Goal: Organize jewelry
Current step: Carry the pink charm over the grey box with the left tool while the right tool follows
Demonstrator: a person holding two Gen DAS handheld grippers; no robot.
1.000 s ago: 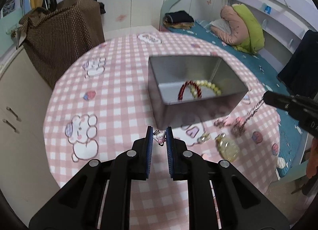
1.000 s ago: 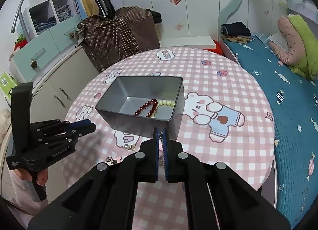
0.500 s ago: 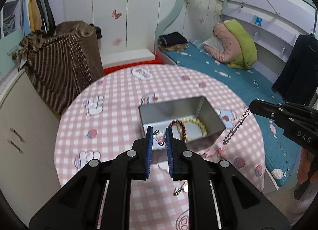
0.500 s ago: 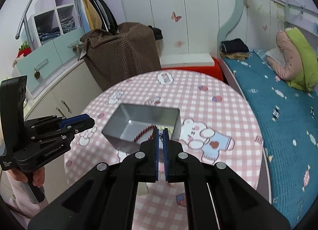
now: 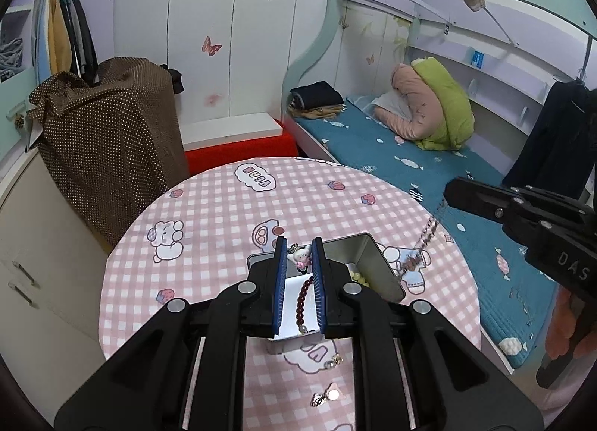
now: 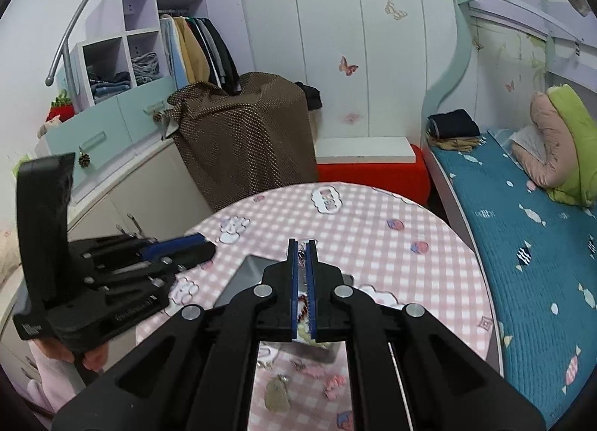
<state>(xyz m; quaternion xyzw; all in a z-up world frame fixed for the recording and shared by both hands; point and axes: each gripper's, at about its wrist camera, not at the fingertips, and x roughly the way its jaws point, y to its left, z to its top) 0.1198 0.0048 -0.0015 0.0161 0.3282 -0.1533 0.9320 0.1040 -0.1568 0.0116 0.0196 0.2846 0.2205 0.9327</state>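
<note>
Left gripper (image 5: 299,257) pinches a bear charm (image 5: 301,256), right gripper (image 6: 302,255) clamps a chain (image 5: 419,250); its dangling tail risks snagging the tin (image 5: 377,267).

1. The room was lit evenly and quite brightly by soft indoor light; its source was not visible.
2. Shadows were weak, only a soft one under the metal box (image 5: 377,267) on the bench (image 5: 209,229).
3. Both fisheye views bent straight lines strongly, and the corners were black.
4. The hanging chain (image 5: 419,244) looked blurred.
5. The left tool (image 6: 203,244) was slightly smeared in the right wrist view.
</note>
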